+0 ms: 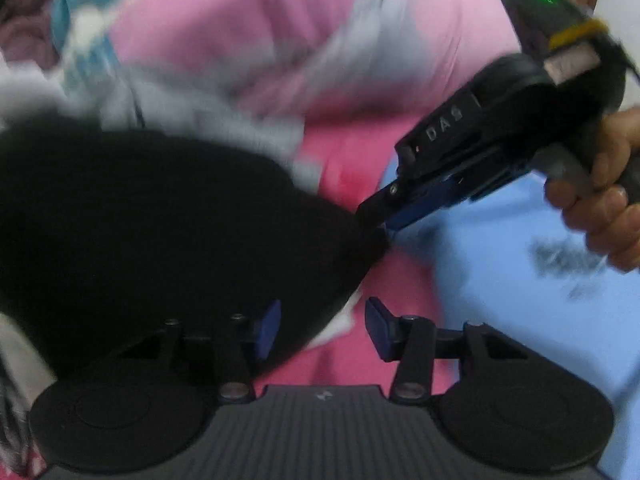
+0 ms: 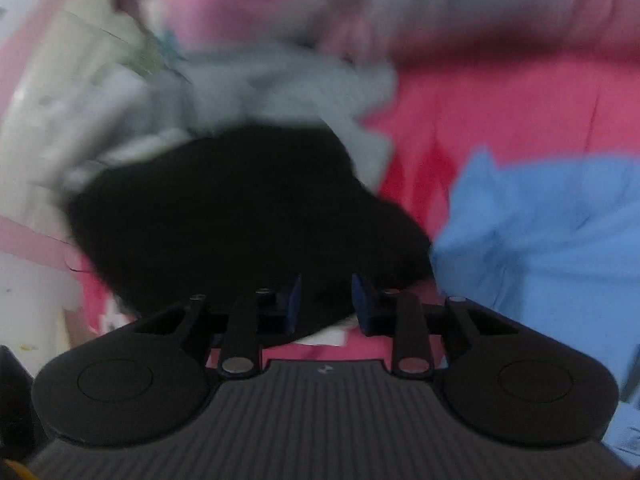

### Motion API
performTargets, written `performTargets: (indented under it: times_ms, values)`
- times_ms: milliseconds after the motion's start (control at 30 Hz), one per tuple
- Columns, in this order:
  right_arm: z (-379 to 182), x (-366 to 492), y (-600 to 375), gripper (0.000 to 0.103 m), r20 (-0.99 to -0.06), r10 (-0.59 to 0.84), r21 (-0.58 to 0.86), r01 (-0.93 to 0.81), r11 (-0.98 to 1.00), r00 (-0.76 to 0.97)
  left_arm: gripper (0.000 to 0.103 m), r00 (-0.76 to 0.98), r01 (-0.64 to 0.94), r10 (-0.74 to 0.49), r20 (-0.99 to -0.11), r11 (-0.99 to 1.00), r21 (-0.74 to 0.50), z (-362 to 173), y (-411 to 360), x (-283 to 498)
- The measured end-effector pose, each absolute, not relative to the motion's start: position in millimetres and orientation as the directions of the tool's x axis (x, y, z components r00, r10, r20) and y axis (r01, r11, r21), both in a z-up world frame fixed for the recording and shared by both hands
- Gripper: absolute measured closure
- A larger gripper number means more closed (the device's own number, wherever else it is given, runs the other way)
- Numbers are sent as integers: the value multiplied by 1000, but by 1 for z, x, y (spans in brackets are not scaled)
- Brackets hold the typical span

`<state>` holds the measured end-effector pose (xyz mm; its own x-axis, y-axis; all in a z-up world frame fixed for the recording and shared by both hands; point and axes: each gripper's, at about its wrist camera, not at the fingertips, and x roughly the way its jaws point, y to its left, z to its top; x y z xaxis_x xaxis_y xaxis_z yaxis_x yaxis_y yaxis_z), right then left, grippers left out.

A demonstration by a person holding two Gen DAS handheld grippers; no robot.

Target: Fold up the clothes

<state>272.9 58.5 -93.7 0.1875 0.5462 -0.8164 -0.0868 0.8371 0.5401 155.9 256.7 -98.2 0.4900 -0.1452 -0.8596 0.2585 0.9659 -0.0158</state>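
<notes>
Black garment (image 1: 160,232) heaped on pink sheet (image 1: 344,168), left of blue cloth (image 1: 500,280); right gripper (image 1: 384,216) at its right edge, left gripper (image 1: 322,328) straddling near edge; both parted, gripping nothing

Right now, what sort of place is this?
Probably a bedroom at home: clothes lie on a pink sheet, with a black garment, a blue garment and piled pink bedding behind.
</notes>
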Motion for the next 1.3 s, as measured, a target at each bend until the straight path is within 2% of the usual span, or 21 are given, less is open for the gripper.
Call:
performTargets:
  times_ms: [67, 133, 167, 367, 633, 700, 767, 800, 833, 867, 900, 933, 1033, 1133, 1300]
  values:
    - [-130, 280, 65, 77, -813, 569, 569, -39, 822, 126, 70, 503, 254, -70, -861, 965, 70, -122, 256, 156]
    - [-147, 284, 77, 76, -800, 589, 588, -47, 808, 115, 70, 536, 255, -49, -843, 961, 106, -128, 258, 156]
    - [-148, 288, 84, 76, -795, 595, 588, -88, 804, 120, 75, 554, 252, -36, -832, 960, 126, -129, 260, 157]
    - [-147, 316, 115, 76, -745, 642, 616, -184, 766, 180, 85, 613, 239, 0, -790, 953, 186, -131, 278, 175]
    - [-147, 375, 169, 79, -718, 638, 587, -250, 770, 279, 89, 683, 239, 83, -726, 913, 330, -139, 281, 218]
    - [-146, 374, 167, 79, -710, 644, 594, -248, 765, 285, 84, 685, 264, 85, -724, 897, 356, -142, 272, 209]
    - [-140, 365, 159, 79, -713, 639, 593, -238, 769, 287, 56, 668, 313, 45, -743, 889, 335, -140, 265, 194]
    - [-136, 359, 153, 76, -717, 635, 591, -231, 773, 288, 50, 651, 342, 12, -759, 888, 308, -138, 263, 187]
    - [-132, 353, 146, 68, -720, 631, 589, -227, 775, 288, 42, 640, 368, -17, -768, 884, 288, -135, 259, 178]
    - [-126, 346, 136, 62, -723, 629, 587, -226, 778, 287, 38, 637, 386, -32, -770, 878, 283, -133, 257, 170]
    - [-119, 338, 126, 53, -724, 626, 583, -227, 780, 290, 36, 637, 399, -39, -770, 871, 286, -131, 254, 161]
    - [-112, 329, 113, 50, -723, 622, 577, -232, 783, 300, 35, 636, 403, -39, -771, 869, 288, -129, 252, 156]
    - [-88, 299, 62, 49, -721, 591, 558, -202, 805, 362, 35, 617, 379, -35, -786, 888, 259, -120, 247, 153]
    - [-64, 270, -8, 49, -709, 538, 543, -133, 829, 456, 35, 584, 315, -71, -809, 938, 145, -113, 248, 145]
    - [-58, 247, -61, 50, -739, 477, 485, -116, 867, 475, 37, 530, 274, -248, -811, 955, -113, -109, 227, 165]
